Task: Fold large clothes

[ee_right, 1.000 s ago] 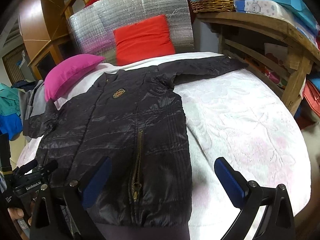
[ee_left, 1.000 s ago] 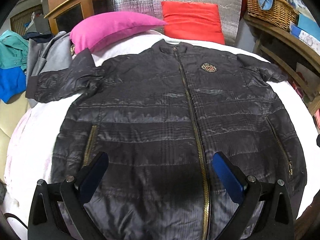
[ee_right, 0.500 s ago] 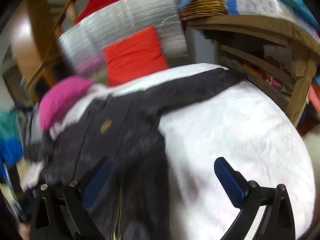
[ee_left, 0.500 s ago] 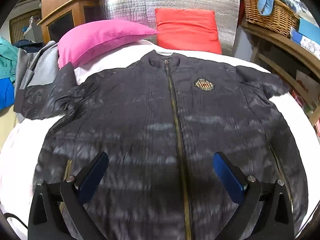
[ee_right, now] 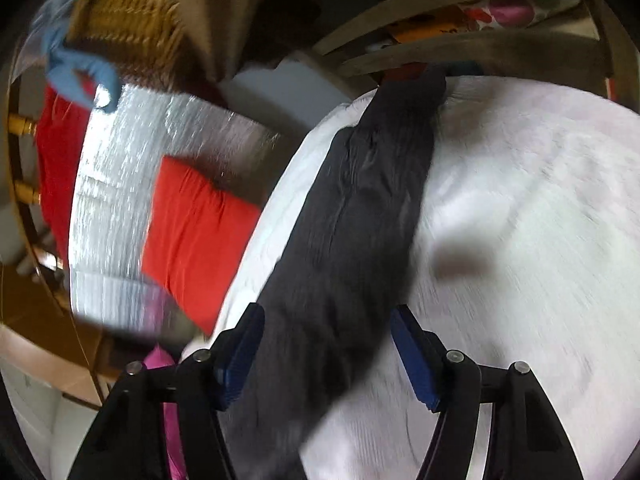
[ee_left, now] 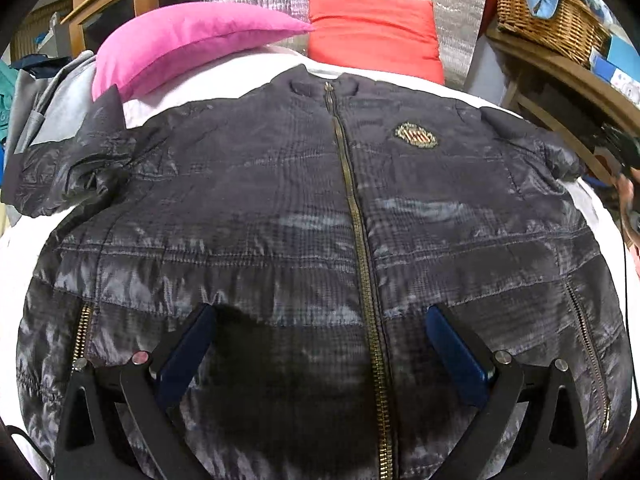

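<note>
So the jacket (ee_left: 320,220) was lying flat, zipped, front up on the bed (ee_right: 520,200). My right fingers (ee_right: 326,354) were spread wide with the sleeve (ee_right: 360,208) running straight away from them, long axis in line with my reach, nothing gripped. Left fingers (ee_left: 320,354) were wide too, empty, hovering over the lower front. Right hand was clearly the nearer one for folding that sleeve in.
</note>
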`<state>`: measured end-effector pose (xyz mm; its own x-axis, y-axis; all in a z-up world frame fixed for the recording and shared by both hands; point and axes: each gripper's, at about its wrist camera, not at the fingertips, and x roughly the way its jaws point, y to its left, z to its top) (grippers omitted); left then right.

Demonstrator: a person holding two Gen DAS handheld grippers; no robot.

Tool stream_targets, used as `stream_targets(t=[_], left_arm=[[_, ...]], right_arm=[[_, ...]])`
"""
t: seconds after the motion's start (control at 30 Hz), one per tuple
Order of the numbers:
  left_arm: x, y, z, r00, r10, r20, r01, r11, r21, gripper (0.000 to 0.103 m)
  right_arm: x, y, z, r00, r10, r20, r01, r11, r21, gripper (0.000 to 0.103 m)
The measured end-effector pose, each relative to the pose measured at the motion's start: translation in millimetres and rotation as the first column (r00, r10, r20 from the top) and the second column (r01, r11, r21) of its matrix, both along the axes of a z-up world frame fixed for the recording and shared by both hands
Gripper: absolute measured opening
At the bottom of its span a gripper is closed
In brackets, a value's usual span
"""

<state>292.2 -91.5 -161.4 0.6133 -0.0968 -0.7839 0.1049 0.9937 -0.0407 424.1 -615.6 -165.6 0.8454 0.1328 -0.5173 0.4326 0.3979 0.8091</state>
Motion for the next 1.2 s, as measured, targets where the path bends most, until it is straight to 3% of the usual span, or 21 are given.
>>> stream_targets(t=[0.17, 0.2, 0.23, 0.27, 0.3, 0.33, 0.47, 0.57, 0.67, 0.73, 0.8, 0.87, 0.9, 0.93, 0.97, 1.0, 1.03, 1.07, 1.1, 1.2], left_arm=[[6.4, 4.6, -3.6, 1.000, 0.008, -0.015, -0.008, 1.000, -0.021, 0.103], [6.8, 4.6, -4.4, 1.000, 0.007, -0.018, -0.008, 1.000, -0.020, 0.103], [7.2, 5.0, -4.9, 1.000, 0.007, -0.020, -0.007, 1.000, -0.020, 0.103], [7.6, 5.4, -5.1, 1.000, 0.007, -0.020, -0.007, 1.000, -0.022, 0.103], [7.7, 5.5, -5.5, 1.000, 0.008, -0.020, -0.008, 1.000, -0.024, 0.103], [8.2, 5.7, -5.7, 1.000, 0.009, -0.022, -0.010, 1.000, -0.026, 0.103], [8.9, 6.0, -6.6, 1.000, 0.018, -0.025, -0.019, 0.999, -0.032, 0.103], [9.7, 7.0, -6.8, 0.999, 0.028, -0.024, -0.029, 0.999, -0.036, 0.103], [11.3, 9.5, -6.6, 0.999, 0.040, -0.026, -0.041, 0.998, -0.042, 0.103], [11.8, 12.2, -5.9, 0.999, 0.048, -0.025, -0.049, 0.998, -0.048, 0.103], [13.3, 16.7, -4.4, 0.998, 0.065, -0.022, -0.067, 0.996, -0.057, 0.103], [14.9, 23.6, -2.8, 0.996, 0.092, -0.021, -0.094, 0.993, -0.074, 0.103], [15.8, 28.5, -1.5, 0.994, 0.108, -0.022, -0.110, 0.990, -0.089, 0.103], [15.9, 31.4, -0.6, 0.993, 0.119, -0.020, -0.120, 0.988, -0.099, 0.103], [16.9, 37.7, 0.8, 0.990, 0.142, -0.017, -0.143, 0.983, -0.113, 0.103], [17.2, 40.6, 1.2, 0.988, 0.153, -0.018, -0.154, 0.981, -0.120, 0.103], [18.1, 44.2, 1.7, 0.986, 0.164, -0.023, -0.166, 0.977, -0.132, 0.103], [19.2, 49.1, 1.9, 0.984, 0.177, -0.029, -0.179, 0.973, -0.148, 0.103], [20.3, 53.8, 2.0, 0.981, 0.193, -0.035, -0.196, 0.967, -0.161, 0.103], [23.3, 64.0, 2.6, 0.970, 0.237, -0.048, -0.242, 0.951, -0.194, 0.103]], right_arm=[[25.7, -21.3, -12.8, 0.995, -0.051, -0.090, 0.047, 0.998, -0.040, 0.068], [31.1, -23.7, -13.0, 0.990, -0.045, -0.130, 0.037, 0.998, -0.059, 0.057], [36.9, -23.8, -11.4, 0.981, -0.039, -0.190, 0.023, 0.996, -0.087, 0.031], [37.8, -22.5, -6.2, 0.977, -0.038, -0.210, 0.013, 0.993, -0.117, 0.017], [39.3, -18.1, 4.4, 0.977, -0.033, -0.211, -0.002, 0.987, -0.161, 0.008], [41.3, -11.0, 17.7, 0.977, -0.024, -0.210, -0.024, 0.975, -0.220, 0.008], [47.1, 45.2, 96.6, 0.984, 0.069, -0.165, -0.139, 0.871, -0.472, 0.008], [45.8, 106.6, 160.2, 0.978, 0.188, -0.090, -0.205, 0.788, -0.580, 0.007], [35.8, 183.8, 205.7, 0.939, 0.341, -0.029, -0.274, 0.699, -0.661, 0.008], [23.5, 250.3, 224.4, 0.880, 0.475, -0.006, -0.343, 0.626, -0.700, 0.007], [9.4, 309.7, 220.4, 0.831, 0.555, -0.019, -0.391, 0.559, -0.731, 0.008], [1.2, 361.0, 199.4, 0.768, 0.638, -0.063, -0.475, 0.501, -0.724, 0.011], [0.9, 383.3, 182.9, 0.724, 0.682, -0.106, -0.537, 0.460, -0.708, 0.022], [0.0, 406.2, 165.9, 0.680, 0.718, -0.149, -0.594, 0.420, -0.686, 0.054], [-1.2, 429.8, 142.5, 0.638, 0.742, -0.205, -0.651, 0.378, -0.658, 0.072], [-2.2, 441.5, 124.9, 0.621, 0.748, -0.235, -0.675, 0.357, -0.646, 0.083], [-3.4, 451.5, 105.2, 0.608, 0.747, -0.269, -0.699, 0.343, -0.628, 0.083], [-2.3, 454.2, 94.5, 0.600, 0.747, -0.285, -0.718, 0.347, -0.603, 0.083], [0.8, 448.3, 85.4, 0.606, 0.744, -0.281, -0.727, 0.375, -0.575, 0.083], [-5.0, 425.2, 89.6, 0.667, 0.715, -0.208, -0.689, 0.488, -0.536, 0.083]])
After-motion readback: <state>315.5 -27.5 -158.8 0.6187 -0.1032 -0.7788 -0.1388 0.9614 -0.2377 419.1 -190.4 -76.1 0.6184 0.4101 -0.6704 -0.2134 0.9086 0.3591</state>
